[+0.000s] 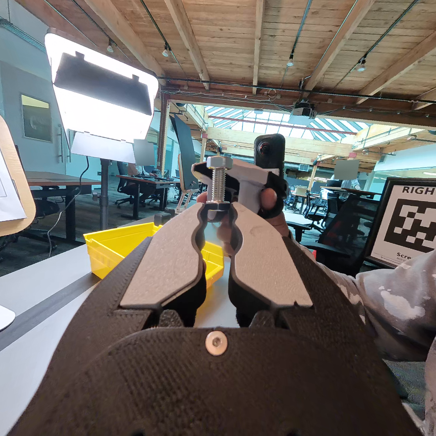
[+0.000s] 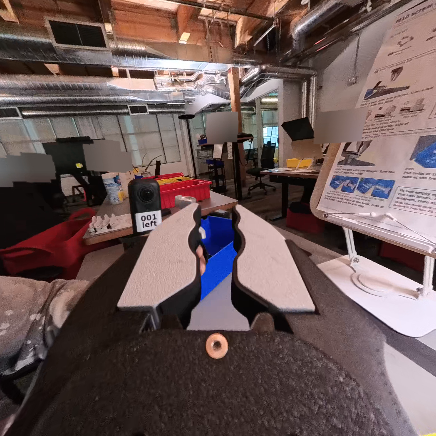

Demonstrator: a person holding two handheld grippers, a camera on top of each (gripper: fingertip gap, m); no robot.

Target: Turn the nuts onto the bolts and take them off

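In the left wrist view a silver bolt (image 1: 218, 182) stands upright, hex head on top. A nut (image 1: 215, 204) sits at its lower end. My left gripper (image 1: 215, 208) is shut on that nut and holds the bolt in the air above the table. My right gripper (image 1: 218, 168) faces me beyond the bolt, with one finger on each side of the head. In the right wrist view my right gripper (image 2: 216, 212) is open with a clear gap. The blurred bolt head (image 2: 185, 200) shows just past the left fingertip, not clamped.
A yellow bin (image 1: 113, 245) stands on the grey table (image 1: 35, 297) below my left gripper. A blue bin (image 2: 219, 250) lies below my right gripper. A white instruction stand (image 2: 377, 290) is at the right, and a marker board (image 1: 410, 219) and a bright lamp (image 1: 101, 94) stand behind. There is about 4 cm between the tips of the two grippers.
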